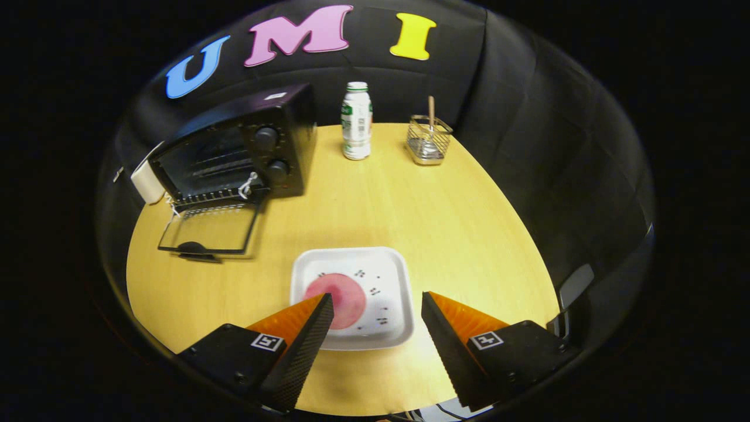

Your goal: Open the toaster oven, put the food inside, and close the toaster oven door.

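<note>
A black toaster oven (246, 146) stands at the back left of the wooden table, its glass door (210, 228) folded down flat onto the tabletop. A white square plate (387, 275) lies just ahead of my fingers, and a round pink slice of food (343, 296) rests on its left half. My gripper (378, 305) is open above the plate's near side. The left fingertip overlaps the near edge of the pink food, and the right fingertip is over the plate's right rim. Nothing is held between the fingers.
A white bottle with a green label (357, 120) stands at the back centre of the table. To its right is a wire basket (429, 139) holding a wooden stick. A white roll (146, 181) sits to the left of the oven. Black cloth walls surround the table.
</note>
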The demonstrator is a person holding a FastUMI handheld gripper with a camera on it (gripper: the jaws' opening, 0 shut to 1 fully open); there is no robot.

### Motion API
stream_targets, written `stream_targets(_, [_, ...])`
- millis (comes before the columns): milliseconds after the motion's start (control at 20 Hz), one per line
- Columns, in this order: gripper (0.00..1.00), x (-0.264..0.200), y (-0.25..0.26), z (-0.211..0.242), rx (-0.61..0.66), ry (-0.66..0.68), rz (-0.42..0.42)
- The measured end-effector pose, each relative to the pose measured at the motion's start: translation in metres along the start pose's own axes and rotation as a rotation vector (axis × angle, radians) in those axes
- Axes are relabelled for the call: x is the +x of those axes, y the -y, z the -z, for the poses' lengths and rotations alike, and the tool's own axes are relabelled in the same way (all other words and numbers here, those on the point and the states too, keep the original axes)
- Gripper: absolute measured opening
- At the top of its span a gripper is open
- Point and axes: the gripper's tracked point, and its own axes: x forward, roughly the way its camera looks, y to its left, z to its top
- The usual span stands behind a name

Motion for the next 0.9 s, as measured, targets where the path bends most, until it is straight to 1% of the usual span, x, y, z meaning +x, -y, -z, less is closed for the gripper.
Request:
stream_targets(250, [0.99,0.031,0.036,0.009,0.015,-0.122,-0.024])
stream_targets(500, [0.98,0.055,0.032,0.028,-0.03,-0.242,-0.093])
stream_targets(600, [0.98,0.059,0.03,0.035,-0.017,-0.293,-0.115])
stream_targets(750, [0.98,0.062,0.034,0.048,0.016,-0.378,-0.103])
stream_targets(800, [0.97,0.065,0.034,0.046,0.014,-0.362,-0.101])
stream_targets(900, [0.86,0.065,0.031,0.048,0.015,-0.388,-0.106])
